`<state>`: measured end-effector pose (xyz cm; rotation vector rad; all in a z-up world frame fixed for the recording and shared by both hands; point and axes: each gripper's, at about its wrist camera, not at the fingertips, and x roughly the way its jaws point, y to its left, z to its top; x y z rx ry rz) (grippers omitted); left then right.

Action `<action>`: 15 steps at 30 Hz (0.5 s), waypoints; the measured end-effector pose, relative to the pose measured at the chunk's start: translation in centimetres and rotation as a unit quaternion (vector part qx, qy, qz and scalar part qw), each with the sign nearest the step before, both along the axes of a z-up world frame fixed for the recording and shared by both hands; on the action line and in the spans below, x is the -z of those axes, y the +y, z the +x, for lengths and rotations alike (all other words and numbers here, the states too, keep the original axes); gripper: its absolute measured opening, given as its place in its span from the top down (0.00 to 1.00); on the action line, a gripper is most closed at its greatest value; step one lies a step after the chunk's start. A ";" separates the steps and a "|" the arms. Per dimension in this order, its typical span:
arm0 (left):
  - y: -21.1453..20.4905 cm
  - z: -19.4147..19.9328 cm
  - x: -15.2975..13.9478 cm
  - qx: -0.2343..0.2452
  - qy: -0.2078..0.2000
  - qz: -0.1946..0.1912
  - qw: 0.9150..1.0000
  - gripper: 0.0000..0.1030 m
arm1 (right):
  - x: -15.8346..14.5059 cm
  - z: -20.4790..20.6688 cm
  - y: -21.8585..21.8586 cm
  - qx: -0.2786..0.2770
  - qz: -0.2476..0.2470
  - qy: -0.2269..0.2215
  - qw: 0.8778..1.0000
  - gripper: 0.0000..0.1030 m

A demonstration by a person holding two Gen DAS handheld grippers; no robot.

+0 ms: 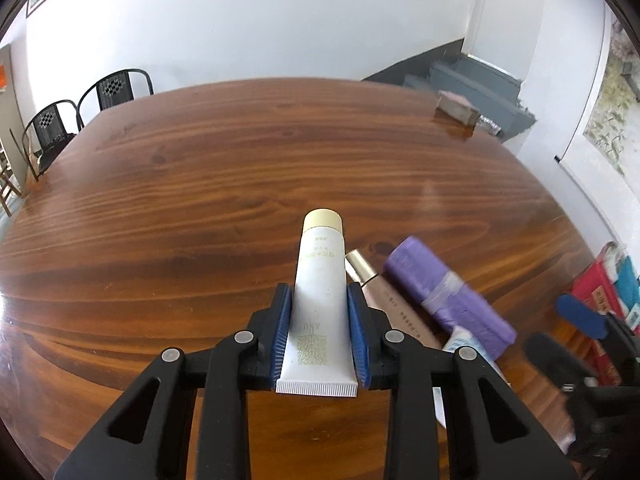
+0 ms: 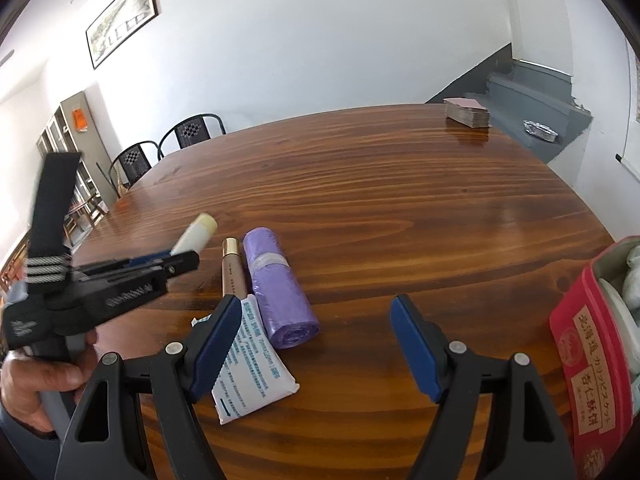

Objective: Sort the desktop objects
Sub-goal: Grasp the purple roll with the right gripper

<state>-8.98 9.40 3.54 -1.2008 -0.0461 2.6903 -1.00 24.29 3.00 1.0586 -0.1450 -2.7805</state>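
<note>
While the white tube (image 1: 318, 304) is clamped by the left gripper (image 1: 319, 296) for sorting, right gripper (image 2: 316, 344) is held wide, empty.

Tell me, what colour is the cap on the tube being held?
Pale cream-yellow cap on a white tube, clearest in the left wrist view.

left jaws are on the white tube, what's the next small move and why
Probably lift the white tube clear and carry it toward the red tin. The left gripper has it pinched between both pads, cap pointing away, seemingly already off the table. The tin stands open at the right edge, and the right gripper is open and empty.
</note>
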 end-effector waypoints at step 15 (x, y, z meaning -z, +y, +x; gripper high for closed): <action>-1.3 1.1 -2.8 -0.011 0.026 0.035 0.999 0.70 | 2.5 -5.6 -6.5 -0.050 0.089 -0.063 0.993 0.40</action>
